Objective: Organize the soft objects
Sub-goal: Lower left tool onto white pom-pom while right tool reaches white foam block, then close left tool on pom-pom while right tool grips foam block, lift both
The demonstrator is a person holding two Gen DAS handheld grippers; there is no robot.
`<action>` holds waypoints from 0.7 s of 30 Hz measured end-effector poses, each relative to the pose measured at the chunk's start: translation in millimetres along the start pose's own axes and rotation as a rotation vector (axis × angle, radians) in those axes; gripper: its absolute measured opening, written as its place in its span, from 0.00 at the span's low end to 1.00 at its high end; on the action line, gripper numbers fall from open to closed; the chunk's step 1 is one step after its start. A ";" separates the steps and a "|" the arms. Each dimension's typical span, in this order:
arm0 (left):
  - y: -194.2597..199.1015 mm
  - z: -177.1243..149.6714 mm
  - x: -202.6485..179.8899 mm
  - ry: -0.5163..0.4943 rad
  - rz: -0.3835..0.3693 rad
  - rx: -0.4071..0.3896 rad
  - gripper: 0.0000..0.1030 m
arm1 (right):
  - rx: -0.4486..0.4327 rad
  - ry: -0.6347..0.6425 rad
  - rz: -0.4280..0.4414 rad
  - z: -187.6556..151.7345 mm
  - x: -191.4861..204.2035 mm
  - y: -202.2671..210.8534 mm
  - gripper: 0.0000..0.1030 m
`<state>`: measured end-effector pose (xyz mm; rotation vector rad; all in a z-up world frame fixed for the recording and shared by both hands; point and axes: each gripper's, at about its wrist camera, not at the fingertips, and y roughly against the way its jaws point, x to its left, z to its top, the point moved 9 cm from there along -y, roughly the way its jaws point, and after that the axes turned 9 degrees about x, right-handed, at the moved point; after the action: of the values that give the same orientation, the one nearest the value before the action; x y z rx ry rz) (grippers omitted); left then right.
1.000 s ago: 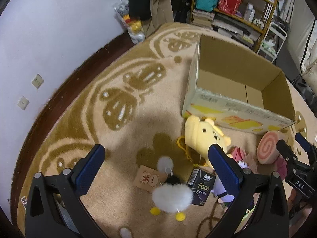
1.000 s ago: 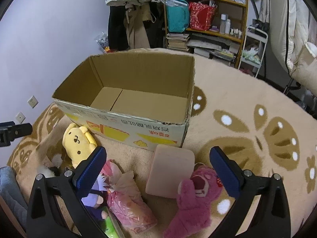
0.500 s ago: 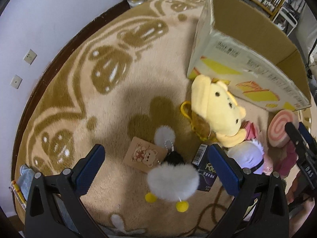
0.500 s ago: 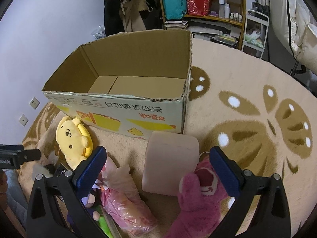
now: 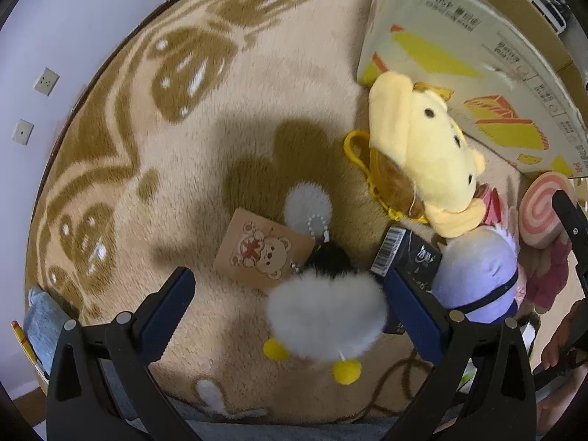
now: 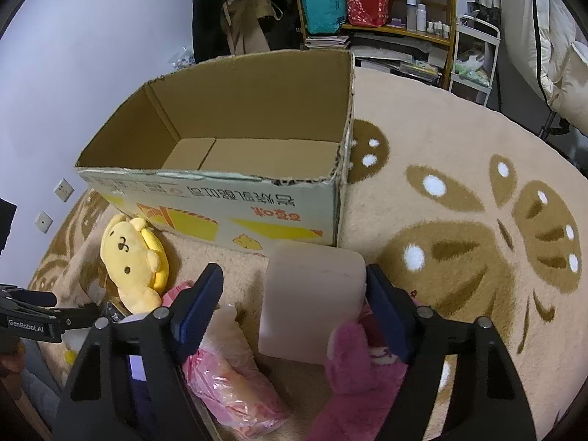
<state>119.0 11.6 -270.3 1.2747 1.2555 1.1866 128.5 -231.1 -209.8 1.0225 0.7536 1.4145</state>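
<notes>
Left wrist view: left gripper [image 5: 288, 310] spread wide over one white fluffy toy [image 5: 325, 318], holding nothing; toy's long axis from 9 to 3 o'clock, two yellow feet toward 6. One yellow plush dog [image 5: 422, 150] at 1 o'clock, long axis from 11 to 5, touching one cardboard box [image 5: 459, 51].

Right wrist view: right gripper [image 6: 294, 310] wide open around one pink cushion [image 6: 312, 301], gripping nothing, box at 12 o'clock.

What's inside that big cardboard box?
The box looks empty: only bare cardboard floor and flaps show in the right wrist view. The strip just behind its near wall is hidden.
</notes>
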 end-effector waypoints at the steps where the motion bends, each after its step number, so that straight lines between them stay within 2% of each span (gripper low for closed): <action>1: -2.3 -1.6 0.8 0.001 -0.001 0.007 0.96 | 0.001 0.001 0.002 -0.3 0.0 0.2 0.76; 5: -6.7 -4.1 0.5 -0.002 -0.010 0.023 0.92 | 0.004 -0.005 0.005 -1.0 -2.6 1.8 0.67; 8: -11.6 -8.6 -1.2 -0.005 -0.024 0.025 0.86 | 0.011 -0.015 0.002 -2.5 -5.5 2.5 0.62; 12: -13.6 -13.9 -2.1 -0.003 -0.063 0.045 0.69 | 0.007 -0.017 0.005 -3.3 -6.6 4.2 0.51; 13: -14.5 -14.6 -2.8 -0.002 -0.078 0.049 0.62 | 0.006 -0.017 0.006 -3.2 -6.9 4.5 0.51; 16: -15.8 -18.5 -9.7 -0.007 -0.121 0.061 0.50 | 0.013 -0.028 0.019 -4.7 -8.5 3.4 0.51; 21: -15.7 -20.7 -19.3 -0.027 -0.137 0.060 0.33 | 0.014 -0.031 0.020 -6.1 -6.9 6.8 0.51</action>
<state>97.1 -7.4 -284.9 1.2239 1.3453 1.0380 119.8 -237.9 -207.2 1.0632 0.7333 1.4096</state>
